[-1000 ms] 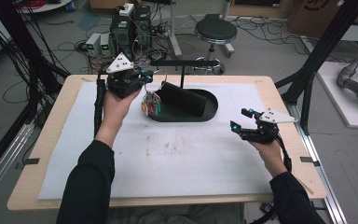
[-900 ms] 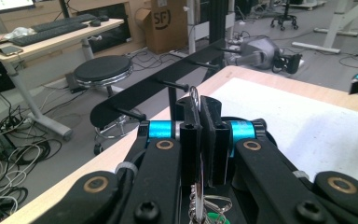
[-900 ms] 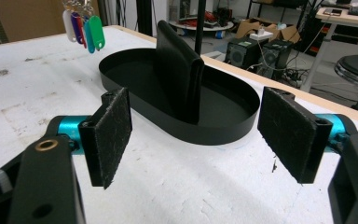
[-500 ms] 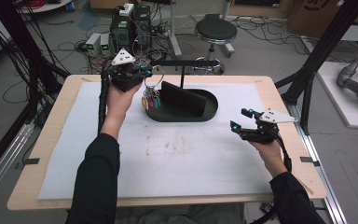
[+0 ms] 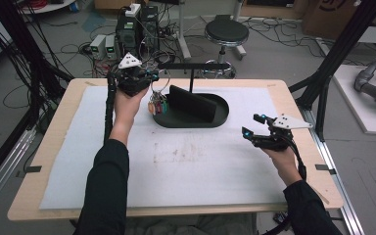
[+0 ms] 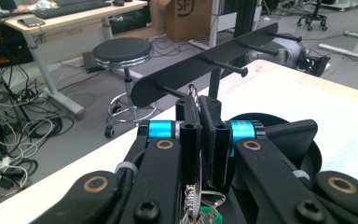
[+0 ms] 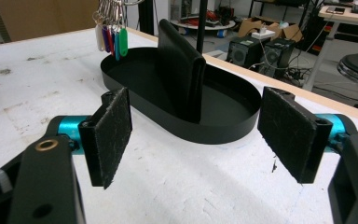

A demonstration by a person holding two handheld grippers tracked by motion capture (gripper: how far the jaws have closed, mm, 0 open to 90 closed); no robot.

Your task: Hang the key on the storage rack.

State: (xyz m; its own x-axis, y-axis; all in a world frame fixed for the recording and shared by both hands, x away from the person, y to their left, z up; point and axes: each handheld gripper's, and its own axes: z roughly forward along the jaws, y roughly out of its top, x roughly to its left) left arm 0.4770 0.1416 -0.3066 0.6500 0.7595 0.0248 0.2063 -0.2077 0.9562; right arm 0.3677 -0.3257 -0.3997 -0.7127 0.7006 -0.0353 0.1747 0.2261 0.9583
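While we hold the key ring (image 6: pixel 192 95) pinched upright in the left claw (image 5: pixel 149 78), its loop faces the nearest peg (image 6: pixel 168 89) of the black rack (image 5: pixel 193 65), so it can slide on. Coloured key tags (image 5: pixel 158 106) hang below the claw, above the left end of the oval tray (image 5: pixel 219 119). This tray holds one upright black panel (image 5: pixel 191 103) and, as far as we see, nothing else. Our right claw (image 5: pixel 254 127) stands open and empty over the worktop (image 5: pixel 186 166), clear of the tray.
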